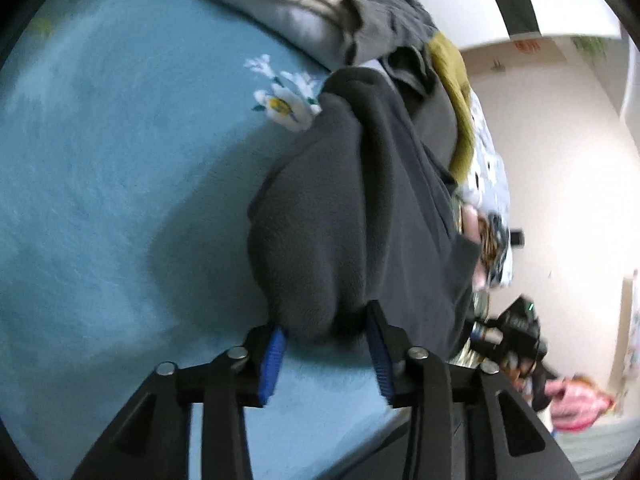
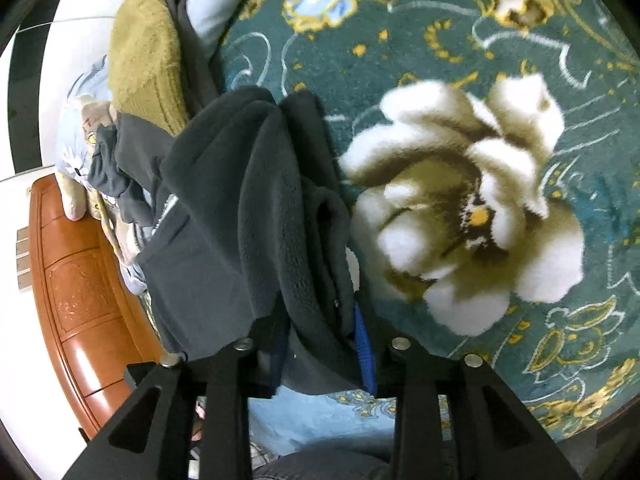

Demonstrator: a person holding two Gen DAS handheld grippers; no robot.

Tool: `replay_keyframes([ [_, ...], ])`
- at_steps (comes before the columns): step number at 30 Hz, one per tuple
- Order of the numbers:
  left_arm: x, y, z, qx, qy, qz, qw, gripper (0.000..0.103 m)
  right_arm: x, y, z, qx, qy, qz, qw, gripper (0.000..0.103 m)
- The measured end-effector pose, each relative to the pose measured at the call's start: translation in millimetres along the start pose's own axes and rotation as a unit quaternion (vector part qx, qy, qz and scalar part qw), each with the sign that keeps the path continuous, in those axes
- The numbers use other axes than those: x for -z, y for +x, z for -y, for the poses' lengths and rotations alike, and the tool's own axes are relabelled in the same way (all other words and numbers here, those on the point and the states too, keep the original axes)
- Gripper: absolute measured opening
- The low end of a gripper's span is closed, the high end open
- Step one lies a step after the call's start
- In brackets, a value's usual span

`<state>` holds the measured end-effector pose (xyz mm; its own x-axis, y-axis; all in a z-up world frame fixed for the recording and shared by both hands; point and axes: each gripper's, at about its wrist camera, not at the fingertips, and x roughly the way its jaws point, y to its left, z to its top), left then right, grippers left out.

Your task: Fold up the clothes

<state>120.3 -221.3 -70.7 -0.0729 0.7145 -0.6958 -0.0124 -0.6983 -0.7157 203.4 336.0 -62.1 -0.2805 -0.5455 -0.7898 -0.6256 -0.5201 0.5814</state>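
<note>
Fleece garment [image 1: 340,216], dark grey and bunched, pinched by each hand-held gripper [image 1: 326,344] [image 2: 320,340].

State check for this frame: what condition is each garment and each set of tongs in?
Dark grey fleece garment: bunched, lifted off the blanket, held between both tongs.
Left tongs: shut on the fleece's bunched end.
Right tongs: shut on a thick fold of the fleece.
Olive fleece item: folded, lying in the clothes pile.
Grey garment: crumpled, unfolded.
</note>
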Motion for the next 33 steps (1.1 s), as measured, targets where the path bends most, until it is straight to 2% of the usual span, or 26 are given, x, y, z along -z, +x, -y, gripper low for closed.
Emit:
replay_keyframes([
  [2, -2.6, -15.6, 0.6, -0.013, 0.022, 0.007, 0.9996, 0.054, -8.9, -5.4, -10.8, 0.008, -0.024, 0.021, 0.999, 0.044],
  [4, -17.5, -19.2, 7.3, -0.041, 0.048, 0.024, 0.9977, 0.055, -14.4, -11.8, -18.4, 0.013, -0.043, 0.041, 0.998, 0.048],
  [7, -47.5, -14.2, 19.0, -0.063, 0.058, 0.052, 0.995, 0.056, -27.8, -17.1, -30.2, 0.007, -0.051, 0.067, 0.996, 0.049],
  [9, -68.1, 0.7, 26.4, -0.061, 0.064, 0.067, 0.9938, 0.058, -39.6, -12.9, -40.5, 0.003, -0.062, 0.089, 0.994, 0.054],
  [11, -84.0, 10.8, 21.3, -0.062, 0.063, 0.069, 0.9937, 0.058, -46.8, -6.9, -54.3, 0.018, -0.068, 0.102, 0.992, 0.055],
  [14, -106.0, 37.4, 19.0, -0.028, 0.039, 0.045, 0.9979, 0.056, -55.7, 11.8, -61.2, 0.048, -0.068, 0.116, 0.99, 0.055],
  [16, -113.6, 53.8, 24.9, 0.001, 0.027, 0.032, 0.9991, 0.054, -54.9, 14.6, -60.9, 0.048, -0.064, 0.122, 0.989, 0.033],
  [17, -115.0, 58.4, 29.4, 0.005, 0.031, 0.032, 0.999, 0.041, -53.3, 13.6, -62.1, 0.052, -0.066, 0.126, 0.989, 0.028],
  [18, -114.2, 59.1, 34.5, 0.0, 0.043, 0.036, 0.9984, 0.023, -52.2, 13.0, -64.2, 0.06, -0.07, 0.127, 0.988, 0.018],
  [19, -112.9, 58.6, 40.0, -0.009, 0.057, 0.04, 0.9975, 0.018, -51.1, 12.1, -66.3, 0.065, -0.074, 0.129, 0.987, 0.011],
  [21, -110.3, 53.0, 51.0, -0.014, 0.078, 0.055, 0.9954, 0.013, -48.2, 5.1, -71.0, 0.05, -0.084, 0.133, 0.986, 0.01],
  [23, -108.4, 33.7, 61.2, 0.016, 0.089, 0.085, 0.9922, 0.011, -45.2, -5.3, -76.5, 0.025, -0.094, 0.143, 0.985, 0.01],
  [25, -110.6, 9.4, 61.2, 0.051, 0.077, 0.125, 0.9878, 0.011, -43.6, -24.7, -79.0, -0.022, -0.095, 0.168, 0.981, 0.009],
  [26, -113.3, 3.8, 58.7, 0.051, 0.071, 0.135, 0.9869, 0.011, -43.7, -34.4, -78.5, -0.043, -0.093, 0.183, 0.978, 0.009],
  [27, -117.1, 4.2, 54.9, 0.037, 0.068, 0.137, 0.9875, 0.011, -46.1, -41.7, -75.5, -0.054, -0.087, 0.198, 0.975, 0.009],
  [29, -125.3, 12.1, 45.3, 0.001, 0.066, 0.13, 0.9893, 0.011, -56.9, -39.0, -64.6, -0.045, -0.064, 0.208, 0.975, 0.009],
  [31, -132.0, 36.0, 27.0, -0.037, 0.052, 0.095, 0.9934, 0.011, -68.2, -18.9, -47.8, -0.013, -0.036, 0.194, 0.98, 0.009],
  [33, -134.6, 54.2, 5.5, -0.047, 0.017, 0.066, 0.9966, 0.011, -73.4, 4.6, -27.1, 0.009, -0.001, 0.173, 0.985, 0.008],
])
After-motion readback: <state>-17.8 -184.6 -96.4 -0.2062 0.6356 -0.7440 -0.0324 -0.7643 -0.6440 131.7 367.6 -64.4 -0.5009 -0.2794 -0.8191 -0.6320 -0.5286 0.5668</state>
